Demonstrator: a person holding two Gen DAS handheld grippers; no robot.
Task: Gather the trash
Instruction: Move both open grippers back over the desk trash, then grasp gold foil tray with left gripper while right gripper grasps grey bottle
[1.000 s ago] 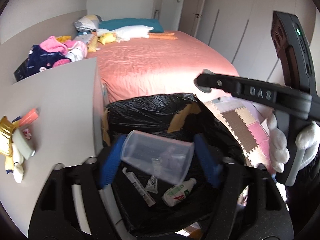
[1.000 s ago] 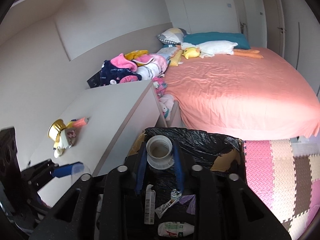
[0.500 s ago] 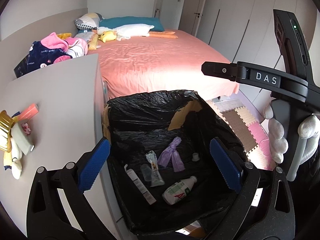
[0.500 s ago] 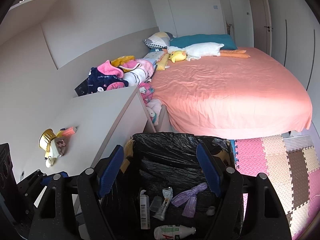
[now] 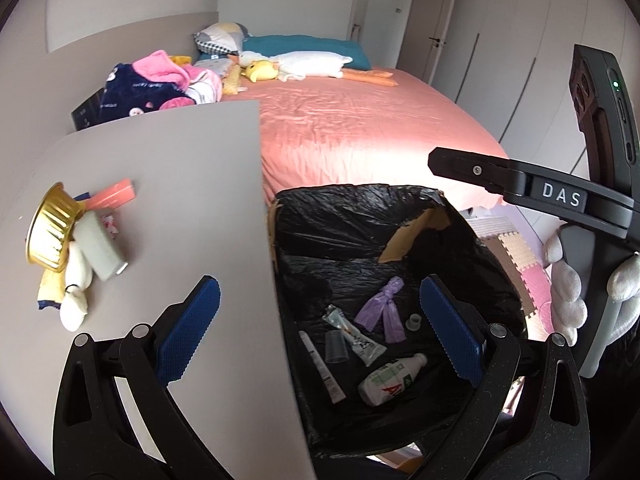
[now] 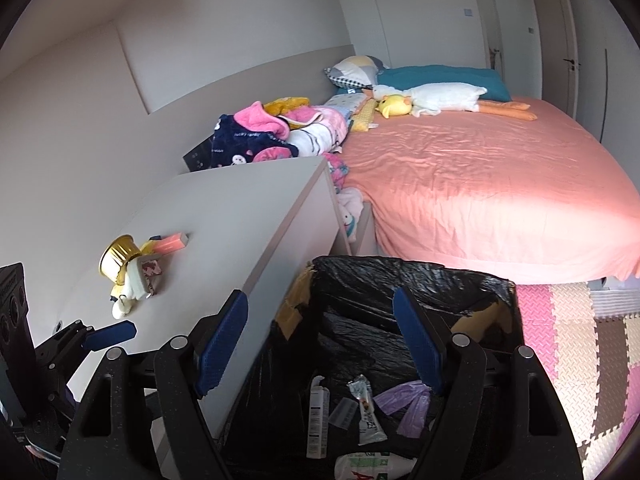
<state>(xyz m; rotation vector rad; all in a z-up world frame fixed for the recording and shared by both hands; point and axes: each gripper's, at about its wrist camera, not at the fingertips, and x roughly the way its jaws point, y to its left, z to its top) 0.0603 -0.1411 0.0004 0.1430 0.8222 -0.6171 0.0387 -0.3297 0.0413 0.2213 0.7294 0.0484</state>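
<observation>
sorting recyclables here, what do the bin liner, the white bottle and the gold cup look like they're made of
Bin liner: thin black plastic film, glossy and crinkled.
White bottle: looks like opaque plastic, with a printed green and red label.
Gold cup: shiny gold with a fluted wall; probably foil or metallised paper, though this can't be confirmed.

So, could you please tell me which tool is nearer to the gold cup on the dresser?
Left. The left tool straddles the dresser's edge, close to the gold cup; the right tool hangs over the bin.
</observation>
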